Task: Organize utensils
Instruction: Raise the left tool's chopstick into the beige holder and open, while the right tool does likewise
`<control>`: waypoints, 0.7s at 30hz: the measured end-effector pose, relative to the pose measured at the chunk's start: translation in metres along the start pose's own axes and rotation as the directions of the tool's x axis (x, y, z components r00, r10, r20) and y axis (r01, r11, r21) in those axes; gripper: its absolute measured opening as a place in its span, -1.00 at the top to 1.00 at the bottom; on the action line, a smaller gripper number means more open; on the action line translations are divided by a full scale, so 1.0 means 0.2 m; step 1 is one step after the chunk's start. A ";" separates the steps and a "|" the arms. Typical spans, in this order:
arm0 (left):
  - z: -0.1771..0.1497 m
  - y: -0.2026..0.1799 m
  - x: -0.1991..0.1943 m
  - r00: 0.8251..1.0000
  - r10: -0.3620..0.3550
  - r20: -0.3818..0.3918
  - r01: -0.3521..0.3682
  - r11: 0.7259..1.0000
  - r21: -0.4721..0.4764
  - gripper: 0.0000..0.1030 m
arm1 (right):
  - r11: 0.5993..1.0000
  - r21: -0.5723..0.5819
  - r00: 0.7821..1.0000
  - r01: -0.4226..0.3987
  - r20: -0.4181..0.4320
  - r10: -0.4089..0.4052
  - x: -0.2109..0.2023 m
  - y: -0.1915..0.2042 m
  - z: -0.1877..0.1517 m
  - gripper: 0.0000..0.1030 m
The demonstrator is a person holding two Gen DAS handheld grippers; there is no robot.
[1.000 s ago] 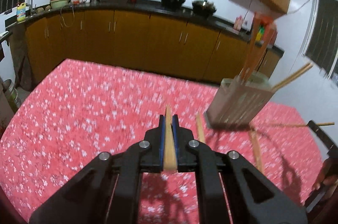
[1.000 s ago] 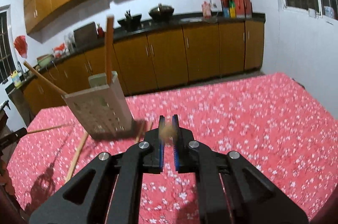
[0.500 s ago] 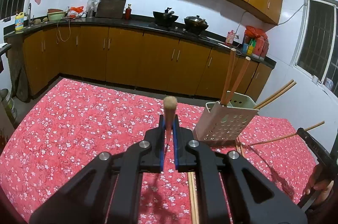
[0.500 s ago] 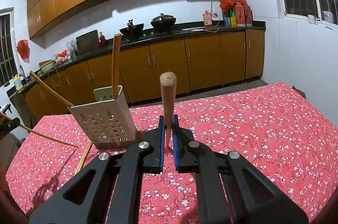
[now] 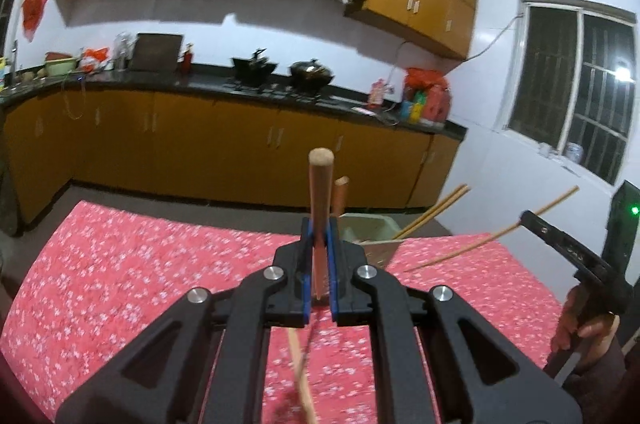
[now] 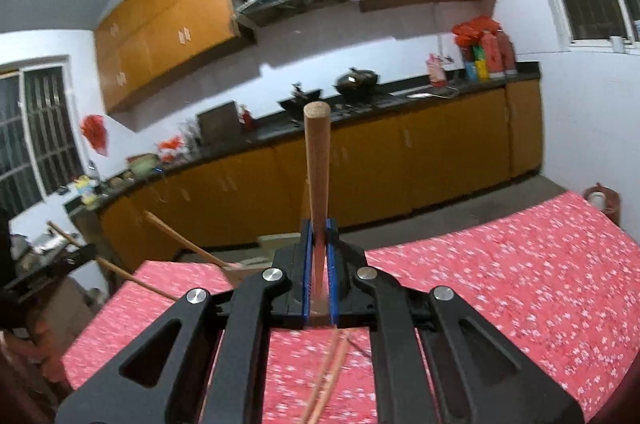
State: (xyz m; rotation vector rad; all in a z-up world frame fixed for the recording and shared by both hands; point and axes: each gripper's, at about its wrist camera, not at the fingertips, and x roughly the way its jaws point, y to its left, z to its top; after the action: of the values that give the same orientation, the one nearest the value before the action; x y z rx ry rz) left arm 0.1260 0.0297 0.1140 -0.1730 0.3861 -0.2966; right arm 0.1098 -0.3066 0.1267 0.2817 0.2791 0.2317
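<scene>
Both grippers clamp one chopstick each, left gripper point(image 5: 319, 260) and right gripper point(image 6: 319, 264), held upright so the tips can drop into the perforated holder point(image 5: 370, 232) at 1 o'clock; loose chopsticks point(image 6: 328, 376) remain on the tablecloth point(image 5: 140, 272).

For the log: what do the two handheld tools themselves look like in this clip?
Both match. The left tool and right tool are matte black plastic, with angular arms pierced by triangular cutouts, four silver round bolt heads across the linkage, and blue pads lining the narrow fingers. In the left view, the other tool's black body carries a small green light. No sleeve or cable shows clearly.
</scene>
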 end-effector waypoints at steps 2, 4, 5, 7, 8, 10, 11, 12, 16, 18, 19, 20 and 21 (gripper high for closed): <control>0.02 -0.03 -0.02 1.000 -0.022 0.015 0.022 1.000 -0.001 0.85 | 1.000 0.002 1.000 -0.020 0.018 0.020 -0.02 0.02 0.03 0.86; 0.06 -0.06 -0.02 0.998 -0.031 0.046 0.031 1.000 0.005 0.85 | 1.000 0.001 0.999 -0.025 0.041 0.025 -0.01 0.04 0.06 0.86; 0.08 -0.08 -0.02 0.998 -0.028 0.061 0.028 1.000 0.007 0.85 | 1.000 0.000 0.999 -0.022 0.050 0.022 0.00 0.05 0.07 0.86; 0.12 -0.11 -0.01 0.995 -0.035 0.094 0.036 0.999 -0.005 0.85 | 1.000 0.002 0.997 -0.020 0.068 0.020 0.03 0.07 0.10 0.86; 0.14 -0.12 0.00 0.993 -0.030 0.116 0.032 0.999 -0.014 0.85 | 1.000 0.003 0.997 -0.017 0.075 0.017 0.05 0.07 0.10 0.86; 0.18 -0.12 0.02 0.990 -0.022 0.142 0.027 0.999 -0.033 0.85 | 1.000 0.003 0.996 -0.010 0.085 0.010 0.09 0.10 0.12 0.86; 0.20 -0.12 0.04 0.987 -0.018 0.163 0.026 0.998 -0.052 0.85 | 1.000 0.001 0.996 -0.008 0.087 0.008 0.11 0.11 0.12 0.86; 0.22 -0.12 0.04 0.985 -0.013 0.174 0.024 0.998 -0.062 0.85 | 1.000 -0.006 0.996 -0.003 0.086 0.003 0.15 0.12 0.13 0.86; 0.27 -0.12 0.09 0.971 0.034 0.237 -0.013 0.996 -0.090 0.85 | 0.999 -0.037 0.998 0.024 0.058 -0.022 0.25 0.15 0.11 0.86; 0.27 -0.12 0.14 0.969 0.054 0.240 -0.032 0.995 -0.097 0.85 | 0.999 -0.044 0.999 0.027 0.031 -0.025 0.30 0.16 0.09 0.86; 0.27 -0.12 0.17 0.970 0.058 0.235 -0.036 0.995 -0.098 0.85 | 0.998 -0.049 1.000 0.029 0.013 -0.029 0.33 0.15 0.08 0.86; 0.26 -0.12 0.20 0.971 0.063 0.229 -0.041 0.994 -0.099 0.85 | 0.998 -0.053 1.000 0.030 0.001 -0.030 0.35 0.16 0.07 0.86; 0.25 -0.12 0.23 0.972 0.069 0.223 -0.047 0.994 -0.100 0.85 | 0.998 -0.057 0.999 0.031 -0.014 -0.032 0.38 0.16 0.06 0.86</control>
State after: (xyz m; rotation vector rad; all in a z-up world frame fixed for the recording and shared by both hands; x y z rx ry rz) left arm 0.1798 -0.0008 0.1496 -0.2842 0.1783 -0.1982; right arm 0.1777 -0.2591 0.1298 0.2190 0.2909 0.2104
